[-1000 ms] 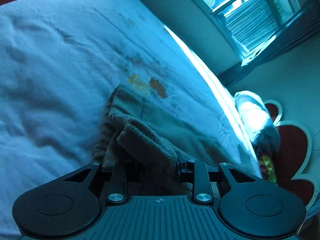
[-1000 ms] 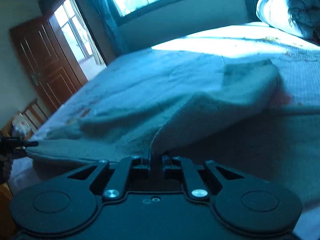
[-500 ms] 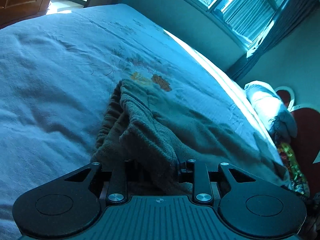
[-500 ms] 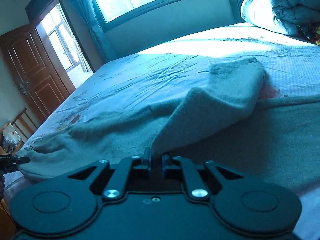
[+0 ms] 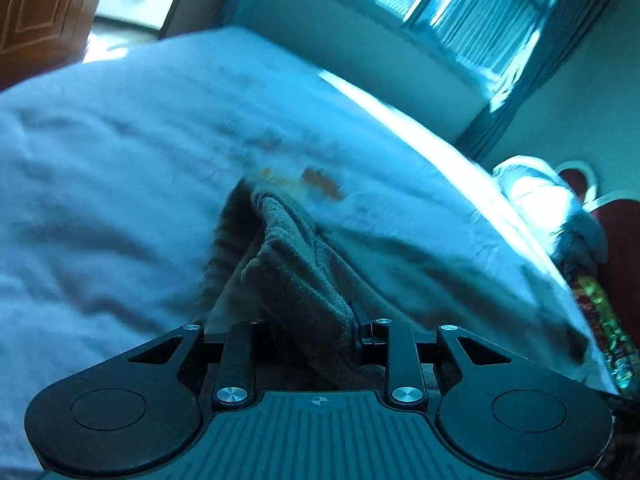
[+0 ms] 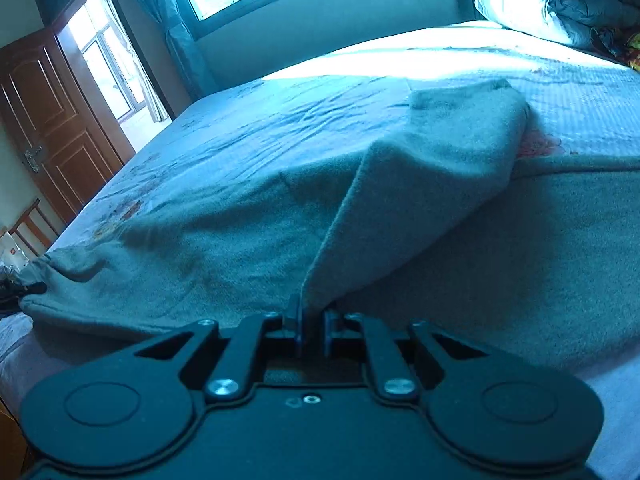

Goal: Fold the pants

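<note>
Fuzzy grey pants [image 6: 420, 208] are spread lengthwise across the bed [image 6: 280, 120], one leg flipped over diagonally. Right hand-held gripper [image 6: 312, 330] is pinching that leg's edge, left hand-held gripper [image 5: 316, 336] clamps the bunched waistband end.

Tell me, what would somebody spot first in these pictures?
Probably the grey pants, sprawled across the bed, with one corner pinched up by the right gripper. The left gripper clutches a bunched-up part. A rolled quilt sits at the far right, and a brown door stands at the left.
</note>
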A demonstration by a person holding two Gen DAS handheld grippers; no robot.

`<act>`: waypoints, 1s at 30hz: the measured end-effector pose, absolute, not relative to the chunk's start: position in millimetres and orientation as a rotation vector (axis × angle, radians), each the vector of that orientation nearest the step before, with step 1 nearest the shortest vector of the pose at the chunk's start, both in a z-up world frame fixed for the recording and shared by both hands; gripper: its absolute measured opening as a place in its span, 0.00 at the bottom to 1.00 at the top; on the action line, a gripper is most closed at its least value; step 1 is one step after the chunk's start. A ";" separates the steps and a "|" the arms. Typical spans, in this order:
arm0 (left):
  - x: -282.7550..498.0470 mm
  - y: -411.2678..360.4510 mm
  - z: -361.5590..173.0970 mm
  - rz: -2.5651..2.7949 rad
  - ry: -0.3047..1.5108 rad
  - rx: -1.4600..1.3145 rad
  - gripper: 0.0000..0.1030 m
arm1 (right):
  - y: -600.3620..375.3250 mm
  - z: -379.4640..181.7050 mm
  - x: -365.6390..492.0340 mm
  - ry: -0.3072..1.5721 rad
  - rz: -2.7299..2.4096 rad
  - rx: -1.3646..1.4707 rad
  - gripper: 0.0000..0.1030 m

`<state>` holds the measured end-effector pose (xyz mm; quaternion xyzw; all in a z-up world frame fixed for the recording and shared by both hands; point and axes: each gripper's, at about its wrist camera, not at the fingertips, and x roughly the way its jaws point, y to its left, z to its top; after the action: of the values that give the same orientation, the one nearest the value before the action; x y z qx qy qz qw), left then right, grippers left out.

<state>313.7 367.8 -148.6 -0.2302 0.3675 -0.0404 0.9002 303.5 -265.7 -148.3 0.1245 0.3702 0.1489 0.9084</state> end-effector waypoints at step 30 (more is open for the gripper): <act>299.1 356.6 -142.0 -0.053 0.704 -0.434 0.28 | -268.0 -152.4 303.3 0.766 0.309 0.248 0.02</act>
<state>299.1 356.6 -142.0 -0.2110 0.3421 -0.0257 0.9153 303.3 -268.0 -152.4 0.1203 0.3712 0.1500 0.9084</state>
